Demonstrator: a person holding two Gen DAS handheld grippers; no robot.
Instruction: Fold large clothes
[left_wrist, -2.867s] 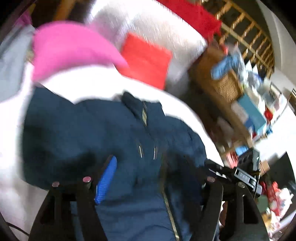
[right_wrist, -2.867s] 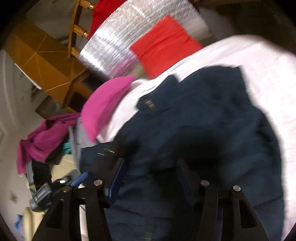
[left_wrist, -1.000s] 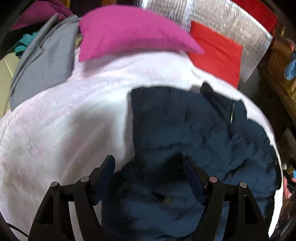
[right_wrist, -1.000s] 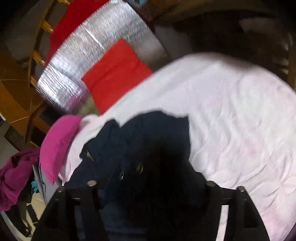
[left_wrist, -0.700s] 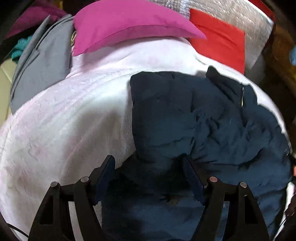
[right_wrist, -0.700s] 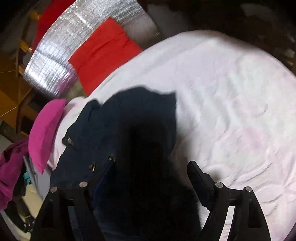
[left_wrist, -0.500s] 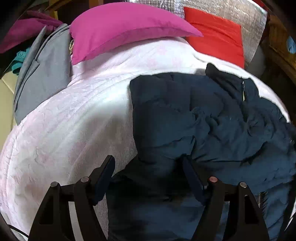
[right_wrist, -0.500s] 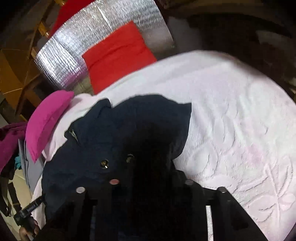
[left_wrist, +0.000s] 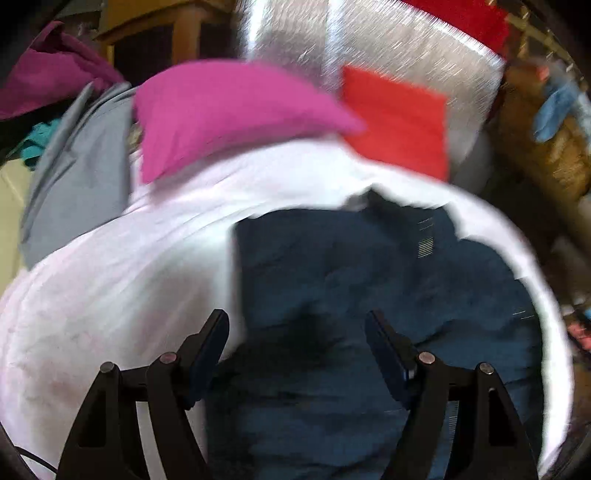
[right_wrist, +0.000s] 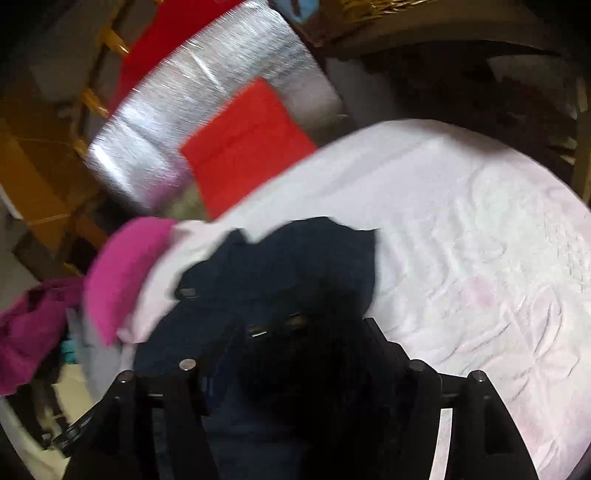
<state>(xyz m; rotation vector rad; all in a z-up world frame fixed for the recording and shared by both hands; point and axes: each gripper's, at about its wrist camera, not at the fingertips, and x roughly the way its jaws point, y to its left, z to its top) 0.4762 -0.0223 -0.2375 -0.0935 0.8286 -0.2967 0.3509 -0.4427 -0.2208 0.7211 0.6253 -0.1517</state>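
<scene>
In the left wrist view, the left tongs were seen spread wide above the navy jacket, which lay on the white bedspread. In the right wrist view, the right tongs were opening, jacket fabric between them, contact indistinct.

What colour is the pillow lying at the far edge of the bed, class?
The pillow is bright pink, plain with no pattern. It shows best in the left wrist view.
</scene>
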